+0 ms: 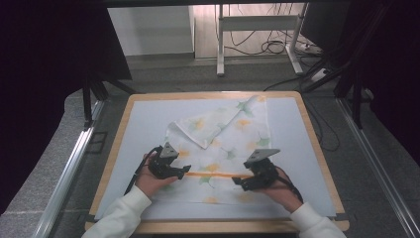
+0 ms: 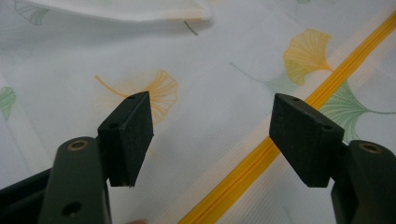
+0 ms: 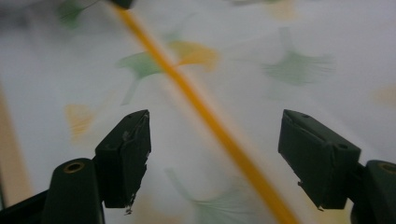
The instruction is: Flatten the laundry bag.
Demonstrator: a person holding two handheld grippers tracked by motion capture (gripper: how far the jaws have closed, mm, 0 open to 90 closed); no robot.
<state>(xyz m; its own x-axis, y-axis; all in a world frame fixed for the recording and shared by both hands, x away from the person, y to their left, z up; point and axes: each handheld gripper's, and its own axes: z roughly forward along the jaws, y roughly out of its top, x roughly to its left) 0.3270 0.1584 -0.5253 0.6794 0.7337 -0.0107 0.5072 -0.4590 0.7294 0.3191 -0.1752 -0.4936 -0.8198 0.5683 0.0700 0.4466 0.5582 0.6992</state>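
Observation:
A white cloth cover (image 1: 228,144) printed with green and orange ginkgo leaves lies on the table, its upper left corner folded over. An orange zipper (image 1: 218,175) runs across its near part. My left gripper (image 1: 186,171) hovers low over the zipper's left end, pointing right, jaws open with nothing between them. In the left gripper view the zipper (image 2: 261,156) runs diagonally between the pads (image 2: 130,135). My right gripper (image 1: 236,183) is low over the zipper's right end, pointing left, open and empty. In the right gripper view the zipper (image 3: 205,112) passes between its pads (image 3: 126,154).
The cover rests on a pale blue mat (image 1: 143,129) on a wooden table (image 1: 317,144). Beyond the table's far edge there are a white stand (image 1: 257,29) and floor cables (image 1: 277,47). Metal rails (image 1: 69,168) flank the table.

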